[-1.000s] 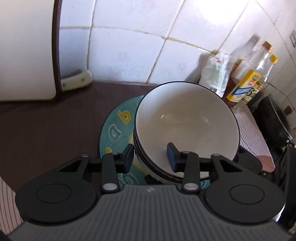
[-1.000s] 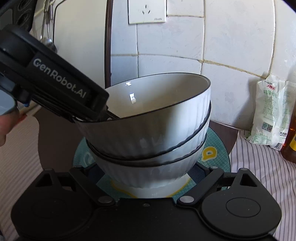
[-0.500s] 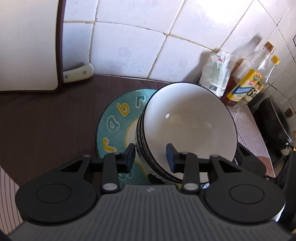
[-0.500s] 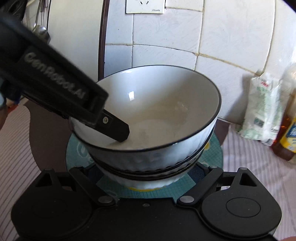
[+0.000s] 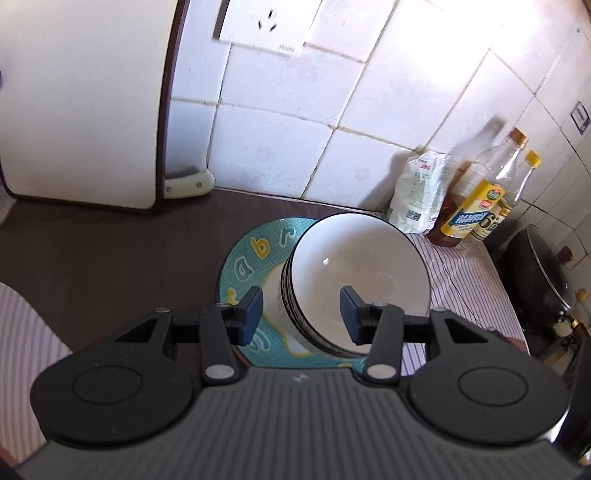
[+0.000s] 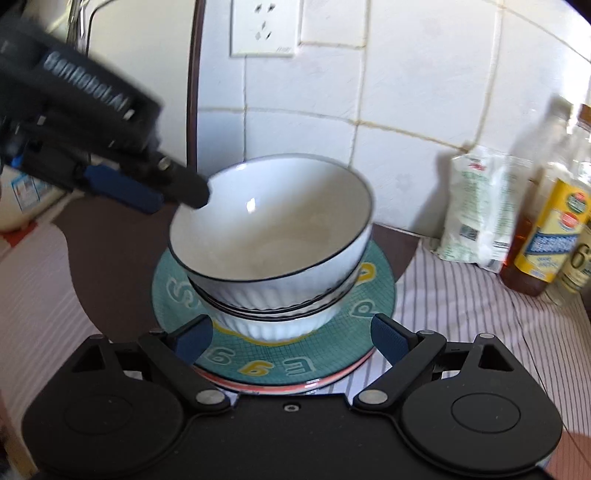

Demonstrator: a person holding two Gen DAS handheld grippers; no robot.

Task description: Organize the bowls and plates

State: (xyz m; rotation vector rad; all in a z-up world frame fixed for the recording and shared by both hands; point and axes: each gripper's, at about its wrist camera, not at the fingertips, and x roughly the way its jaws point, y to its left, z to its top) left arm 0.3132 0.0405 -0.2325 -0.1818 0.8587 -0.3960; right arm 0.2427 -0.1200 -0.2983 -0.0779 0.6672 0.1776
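Observation:
A stack of white ribbed bowls (image 6: 273,240) with dark rims sits on a teal plate (image 6: 258,365) with yellow letters, on the dark counter. The stack also shows in the left wrist view (image 5: 358,273), on the teal plate (image 5: 251,258). My left gripper (image 5: 301,314) is open and empty, lifted above and just left of the stack's near rim. In the right wrist view the left gripper (image 6: 147,188) hovers at the top bowl's left rim, apart from it. My right gripper (image 6: 291,339) is open and empty, low in front of the plate.
A white bag (image 6: 480,210) and oil bottles (image 6: 546,229) stand right against the tiled wall, over a striped cloth (image 6: 498,317). A black pan (image 5: 543,269) sits far right. A white appliance (image 5: 81,103) stands at the left. A wall socket (image 6: 264,27) is above.
My left gripper has opened, let go of the top bowl and pulled up and back from the stack. The top bowl now rests nested in the stack. The right gripper has drawn back slightly.

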